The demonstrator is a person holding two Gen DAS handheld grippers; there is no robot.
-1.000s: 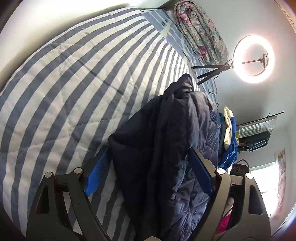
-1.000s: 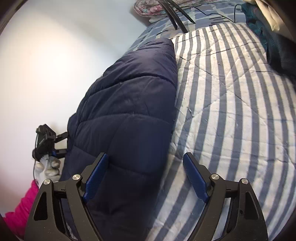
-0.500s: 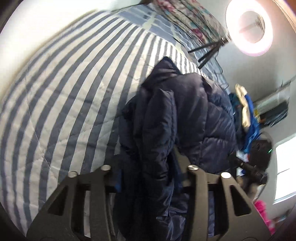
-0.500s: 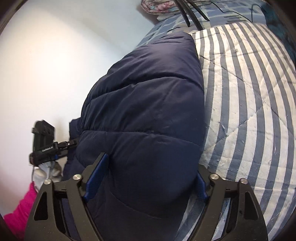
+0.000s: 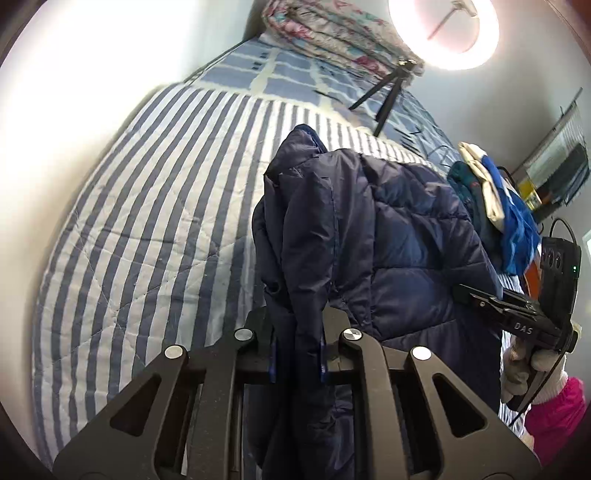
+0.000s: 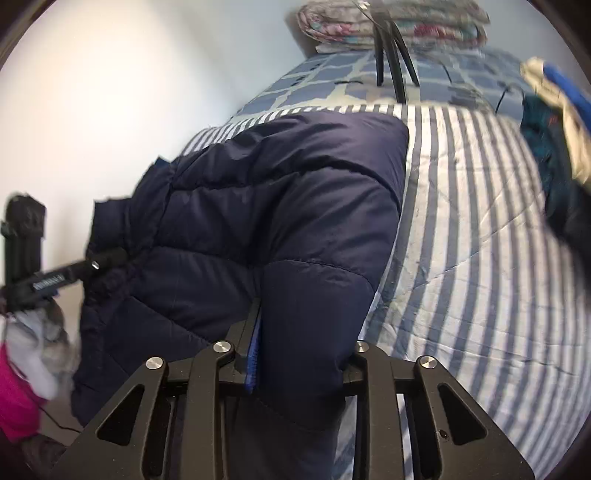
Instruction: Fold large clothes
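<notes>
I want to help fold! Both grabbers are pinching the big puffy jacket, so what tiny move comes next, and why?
Probably lift both together and carry the held edge across the striped quilt. The left gripper and right gripper are each shut on the navy quilted puffer jacket, which hangs bunched, not yet folded flat.

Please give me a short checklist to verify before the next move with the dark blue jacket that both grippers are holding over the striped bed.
1. Left gripper shut on the jacket: ok, fabric is pinched between its fingers.
2. Right gripper shut on the jacket: ok, a thick fold fills the jaws.
3. Both grips at matching edges of the jacket: cannot tell, the fabric hides where each holds.
4. Free striped bed beside the jacket for laying it down: ok.
5. Tripod of the ring light away from the jacket: ok, it stands farther back on the bed.
6. Pile of clothes separate from the jacket: cannot tell, they overlap in the left view.
</notes>
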